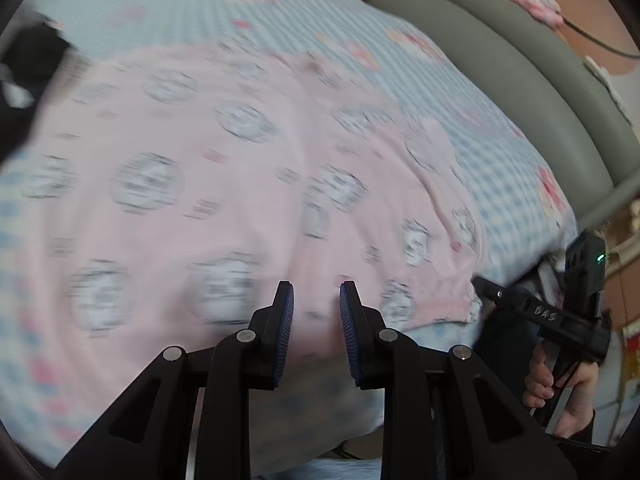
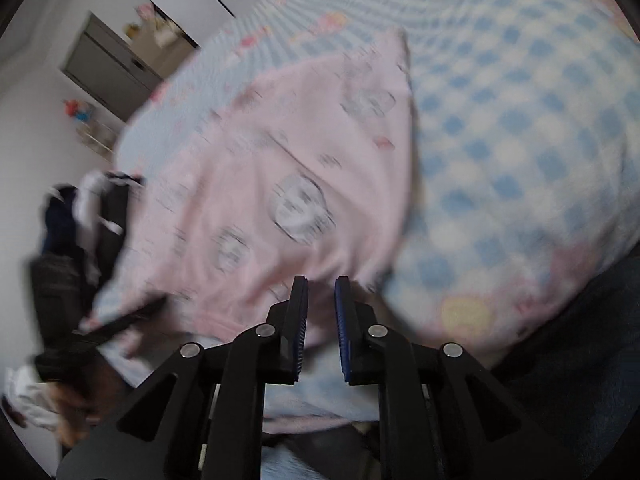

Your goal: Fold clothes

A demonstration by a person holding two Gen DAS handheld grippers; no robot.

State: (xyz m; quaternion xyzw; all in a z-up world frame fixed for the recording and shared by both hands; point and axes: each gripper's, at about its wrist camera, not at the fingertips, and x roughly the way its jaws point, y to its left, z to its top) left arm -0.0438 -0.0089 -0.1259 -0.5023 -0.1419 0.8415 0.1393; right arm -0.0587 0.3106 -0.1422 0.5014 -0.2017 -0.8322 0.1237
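Two grippers hover low over a pink garment (image 1: pixel 248 184) spread on the bed (image 1: pixel 480 128) — it fills the centre of the left view and runs centre to lower left in the right view. Left gripper (image 1: pixel 316 296): jaws apart, nothing between them. Right gripper (image 2: pixel 321 292): jaws apart too, at the garment's near edge. Blur hides whether any fold is made; the cloth looks mostly flat, one side creased. A fold would call for pinching one layer only, not the checked sheet beneath. Dark clothes (image 2: pixel 80 220) lie at middle left, clear of the garment.
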